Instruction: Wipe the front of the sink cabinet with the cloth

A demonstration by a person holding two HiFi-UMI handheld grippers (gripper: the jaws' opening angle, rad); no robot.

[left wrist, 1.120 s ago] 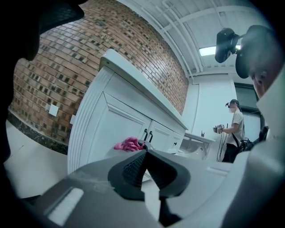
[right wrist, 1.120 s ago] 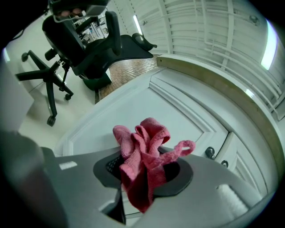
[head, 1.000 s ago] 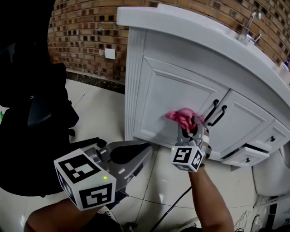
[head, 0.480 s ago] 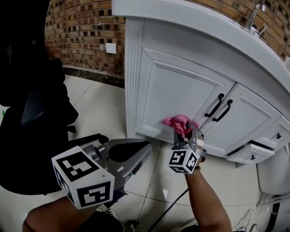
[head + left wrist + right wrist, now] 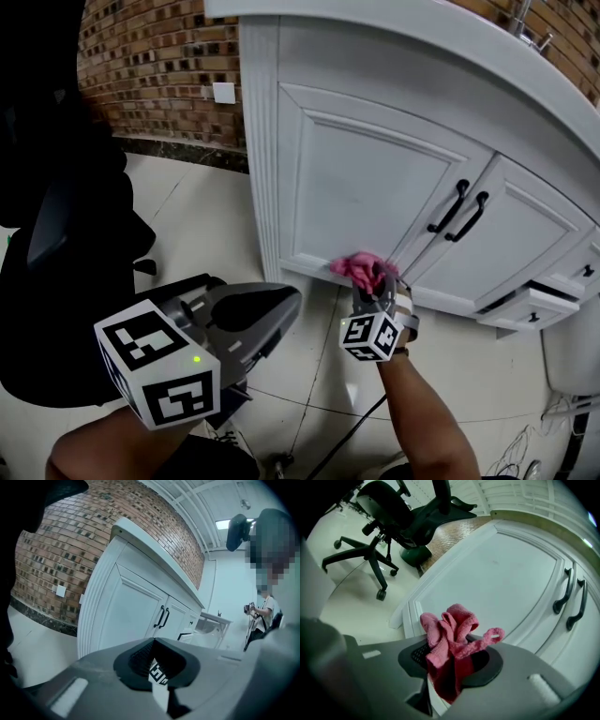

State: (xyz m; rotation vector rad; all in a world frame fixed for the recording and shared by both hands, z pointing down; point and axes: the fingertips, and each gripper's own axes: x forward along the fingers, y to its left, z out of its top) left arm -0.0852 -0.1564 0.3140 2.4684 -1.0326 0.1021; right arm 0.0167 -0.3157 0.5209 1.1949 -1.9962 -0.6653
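The white sink cabinet's left door (image 5: 375, 178) fills the upper middle of the head view. A crumpled pink cloth (image 5: 361, 269) presses on that door's bottom rail, below and left of the two black handles (image 5: 459, 211). My right gripper (image 5: 375, 289) is shut on the cloth. The right gripper view has the cloth (image 5: 451, 625) bunched out of the shut right gripper (image 5: 450, 660), close to the door panel (image 5: 501, 578). My left gripper (image 5: 281, 305) hangs low at the left, shut and empty, away from the cabinet. In its own view the left gripper (image 5: 157, 665) points at the cabinet front (image 5: 126, 616).
A black office chair (image 5: 56, 234) stands at the left on the tiled floor. A small drawer (image 5: 530, 307) sticks out at the cabinet's lower right. A brick wall with a white socket (image 5: 223, 92) lies behind. A cable (image 5: 347, 441) crosses the floor. A person (image 5: 265, 609) stands far off.
My right gripper has carried the cloth down and leftward across the left door, from beside the black handles to the bottom rail. The left gripper has barely moved.
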